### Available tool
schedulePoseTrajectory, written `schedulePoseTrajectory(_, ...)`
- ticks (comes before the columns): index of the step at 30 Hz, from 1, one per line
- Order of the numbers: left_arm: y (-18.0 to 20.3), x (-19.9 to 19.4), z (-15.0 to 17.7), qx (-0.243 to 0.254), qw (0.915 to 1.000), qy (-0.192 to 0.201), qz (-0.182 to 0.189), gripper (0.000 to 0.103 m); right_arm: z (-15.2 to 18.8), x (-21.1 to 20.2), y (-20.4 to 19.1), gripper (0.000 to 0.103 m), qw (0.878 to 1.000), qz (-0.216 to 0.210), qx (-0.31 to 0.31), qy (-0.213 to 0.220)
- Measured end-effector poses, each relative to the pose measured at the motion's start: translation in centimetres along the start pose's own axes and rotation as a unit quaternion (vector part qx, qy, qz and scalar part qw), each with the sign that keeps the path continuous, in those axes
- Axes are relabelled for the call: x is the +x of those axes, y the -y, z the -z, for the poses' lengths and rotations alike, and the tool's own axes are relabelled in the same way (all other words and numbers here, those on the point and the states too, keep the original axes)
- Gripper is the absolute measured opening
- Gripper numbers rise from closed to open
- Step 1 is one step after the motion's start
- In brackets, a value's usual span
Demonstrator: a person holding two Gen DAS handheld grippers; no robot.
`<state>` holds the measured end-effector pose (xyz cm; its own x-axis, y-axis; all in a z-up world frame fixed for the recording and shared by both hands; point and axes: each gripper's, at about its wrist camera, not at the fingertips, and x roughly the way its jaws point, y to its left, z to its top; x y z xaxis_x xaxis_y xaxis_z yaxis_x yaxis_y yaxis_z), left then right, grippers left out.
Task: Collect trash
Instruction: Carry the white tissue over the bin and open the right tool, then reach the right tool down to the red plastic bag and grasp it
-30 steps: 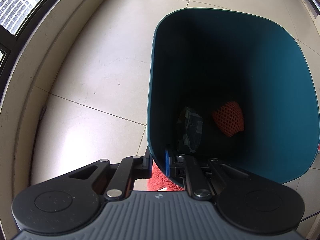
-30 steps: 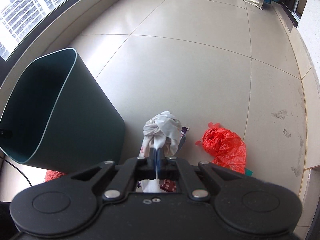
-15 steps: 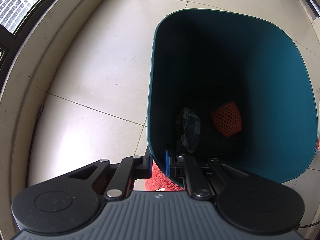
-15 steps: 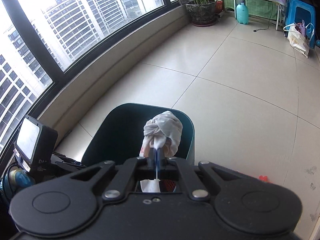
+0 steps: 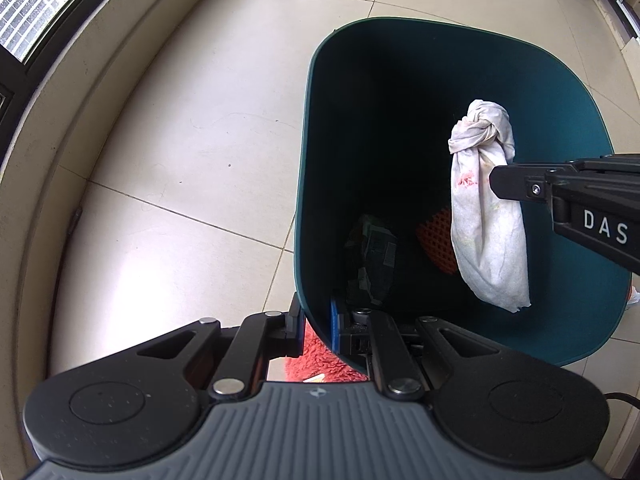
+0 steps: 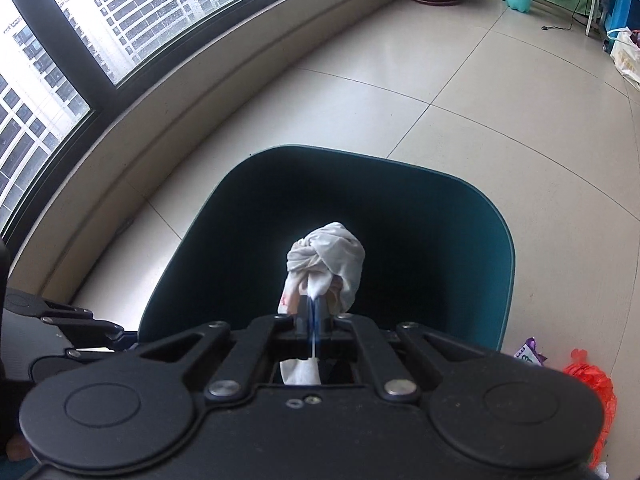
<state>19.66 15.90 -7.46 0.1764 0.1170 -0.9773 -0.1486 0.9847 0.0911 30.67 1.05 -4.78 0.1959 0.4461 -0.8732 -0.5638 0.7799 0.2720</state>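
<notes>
Left wrist view shows the left gripper [image 5: 316, 328] clamped on the bin [image 5: 568, 128] rim while the right gripper [image 5: 496, 184] pinches the rag [image 5: 486, 216] above its mouth, so the drop step appears in hand, calling for release.

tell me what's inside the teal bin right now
At the bottom of the teal bin lie an orange foam net and a dark crumpled wrapper. The knotted white bag hanging from the right claw covers part of the net; the rest is in shadow.
</notes>
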Motion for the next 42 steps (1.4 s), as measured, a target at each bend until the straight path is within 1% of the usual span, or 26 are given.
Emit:
schedulePoseTrajectory(2, 0.0, 0.0, 0.0, 0.000, 1.0000, 0.000, 0.000, 0.011, 0.3, 1.4, 0.0, 0.000, 1.000, 0.011, 0.000, -0.014)
schedulePoseTrajectory(4, 0.1, -0.1, 0.0, 0.001, 1.0000, 0.000, -0.001, 0.011, 0.3, 2.4, 0.1, 0.000, 1.000, 0.012, 0.000, -0.026)
schedulePoseTrajectory(5, 0.1, -0.1, 0.0, 0.001, 1.0000, 0.000, -0.001, 0.011, 0.9, 2.3, -0.8, 0.000, 0.999, 0.015, 0.001, -0.032)
schedulePoseTrajectory(6, 0.1, -0.1, 0.1, 0.001, 1.0000, 0.000, -0.001, 0.011, 0.8, 2.6, -0.9, 0.002, 0.999, 0.017, 0.001, -0.036)
schedulePoseTrajectory(7, 0.1, -0.1, 0.1, 0.001, 1.0000, -0.001, -0.001, 0.011, 0.7, 3.0, -1.0, 0.006, 0.999, 0.017, 0.002, -0.042)
schedulePoseTrajectory(8, 0.1, -0.1, 0.0, 0.001, 1.0000, -0.001, -0.001, 0.011, 0.9, 3.3, -0.8, 0.008, 0.999, 0.016, 0.004, -0.044)
schedulePoseTrajectory(9, 0.1, -0.1, 0.0, 0.001, 1.0000, -0.001, 0.000, 0.011, 1.0, 3.5, -0.8, 0.012, 0.999, 0.016, 0.005, -0.046)
schedulePoseTrajectory(10, 0.1, -0.1, 0.0, 0.001, 1.0000, -0.001, 0.000, 0.011, 1.1, 3.5, -0.8, 0.015, 0.999, 0.016, 0.004, -0.046)
schedulePoseTrajectory(14, 0.1, -0.1, 0.0, 0.000, 1.0000, -0.001, 0.000, 0.011, 1.4, 3.2, -0.8, 0.019, 0.999, 0.019, 0.000, -0.048)
schedulePoseTrajectory(18, 0.1, -0.1, 0.1, 0.001, 1.0000, 0.000, -0.002, 0.011, 1.7, 1.5, -0.9, 0.025, 0.999, 0.013, 0.000, -0.040)
schedulePoseTrajectory(28, 0.1, -0.1, 0.1, 0.001, 1.0000, 0.000, 0.000, 0.011, 2.1, -3.9, -0.2, 0.032, 1.000, 0.004, 0.010, -0.010)
schedulePoseTrajectory(29, 0.1, -0.1, 0.1, 0.001, 1.0000, 0.000, -0.001, 0.011, 2.7, -5.0, 0.6, 0.033, 1.000, 0.002, 0.011, -0.005)
schedulePoseTrajectory(32, 0.1, -0.1, 0.1, 0.001, 1.0000, 0.000, 0.000, 0.011, 2.9, -7.0, 1.4, 0.035, 1.000, 0.002, 0.014, 0.007)
schedulePoseTrajectory(33, 0.0, -0.1, 0.1, 0.001, 1.0000, -0.001, 0.000, 0.011, 3.3, -6.7, 1.9, 0.036, 1.000, 0.004, 0.017, 0.011)
schedulePoseTrajectory(38, 0.0, -0.2, 0.0, 0.000, 1.0000, -0.002, 0.001, 0.011, 4.5, -8.8, 4.5, 0.039, 0.999, 0.017, 0.036, 0.025)
schedulePoseTrajectory(40, 0.0, -0.2, 0.0, 0.001, 1.0000, -0.002, 0.000, 0.011, 5.1, -9.4, 5.7, 0.044, 0.998, 0.024, 0.046, 0.029)
schedulePoseTrajectory(42, 0.1, -0.2, 0.0, 0.002, 1.0000, -0.001, -0.002, 0.011, 5.9, -9.9, 7.4, 0.048, 0.997, 0.034, 0.062, 0.032)
